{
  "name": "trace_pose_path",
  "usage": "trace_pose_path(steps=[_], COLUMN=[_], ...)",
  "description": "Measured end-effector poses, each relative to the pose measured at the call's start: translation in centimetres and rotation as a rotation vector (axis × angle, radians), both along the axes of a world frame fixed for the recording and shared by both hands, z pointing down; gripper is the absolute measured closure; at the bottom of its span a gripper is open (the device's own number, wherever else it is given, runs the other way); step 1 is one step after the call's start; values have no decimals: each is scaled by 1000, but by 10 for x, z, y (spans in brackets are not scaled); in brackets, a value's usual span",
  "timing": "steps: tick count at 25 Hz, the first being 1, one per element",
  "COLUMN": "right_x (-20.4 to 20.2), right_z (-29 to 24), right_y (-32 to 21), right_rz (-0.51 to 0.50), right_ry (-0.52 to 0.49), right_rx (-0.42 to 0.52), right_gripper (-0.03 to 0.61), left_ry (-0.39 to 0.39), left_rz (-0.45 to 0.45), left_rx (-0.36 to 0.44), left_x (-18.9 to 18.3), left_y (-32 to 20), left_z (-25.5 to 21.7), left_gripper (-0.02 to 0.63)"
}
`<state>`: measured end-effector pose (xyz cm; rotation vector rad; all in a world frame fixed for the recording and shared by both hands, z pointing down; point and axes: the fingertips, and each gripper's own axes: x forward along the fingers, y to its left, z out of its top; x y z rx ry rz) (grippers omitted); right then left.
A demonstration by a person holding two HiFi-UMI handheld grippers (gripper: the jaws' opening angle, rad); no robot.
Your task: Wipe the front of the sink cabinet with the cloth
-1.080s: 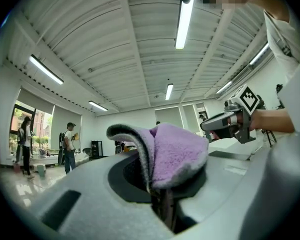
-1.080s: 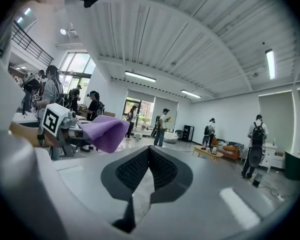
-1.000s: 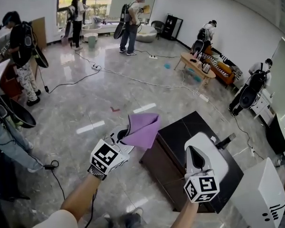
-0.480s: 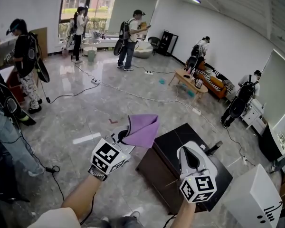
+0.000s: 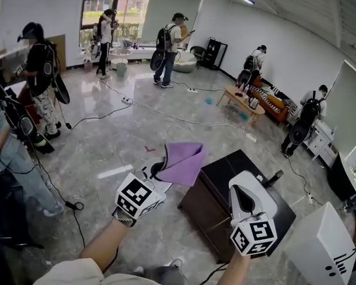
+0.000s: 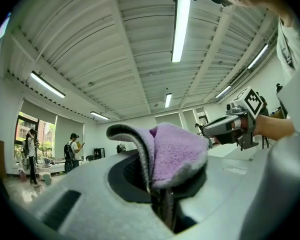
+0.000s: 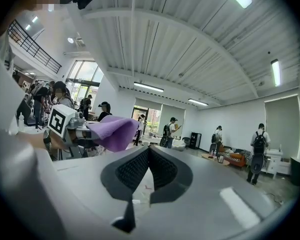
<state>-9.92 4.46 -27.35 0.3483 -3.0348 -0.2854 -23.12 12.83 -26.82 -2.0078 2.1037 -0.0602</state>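
The left gripper [image 6: 159, 196] has its fingers closed on a fold of the purple cloth [image 6: 177, 154], so the loose part stands past the fingertips, ready for wiping. The right gripper [image 7: 147, 154] has its fingers together and holds nothing. The dark cabinet [image 5: 204, 209] lies under the right fingers, apart from the cloth. The floor [image 5: 136, 141] before its front seems to give open room.

Glossy grey stone floor [image 5: 107, 141], crossed by long cables [image 5: 184, 119]. By the far window [image 5: 94, 16], a person [image 5: 107, 37] standing next to a teal bucket [image 5: 122, 69], and another with a backpack [image 5: 168, 49] nearby. At left, a person in black [image 5: 40, 70]. Toward the right wall, a low wooden table [image 5: 236, 97] just before an orange sofa [image 5: 272, 103]; further back, a black shelf unit [image 5: 212, 53]. At lower right, a white box [image 5: 320, 248].
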Motion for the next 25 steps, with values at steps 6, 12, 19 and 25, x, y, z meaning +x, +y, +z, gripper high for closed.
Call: trace_pose_path(steps=[6,12,19,25], right_x=[-4,-8,-12,-26], right_z=[7,22,26,17], right_y=[23,32,36,40], right_rz=[-33,-34,-29,-25], right_ry=[30,60,70,76], right_rx=[21,37,42,58], right_gripper=[571,571,571,571], left_ry=[-12,-14,-31,-35], left_rz=[29,53,85,89], left_rx=[-1,-5,-19,-20], left_x=[13,16,25,18], left_y=[14,17,16,22], left_z=[2,8,15,8], left_gripper=[566,566,566,566])
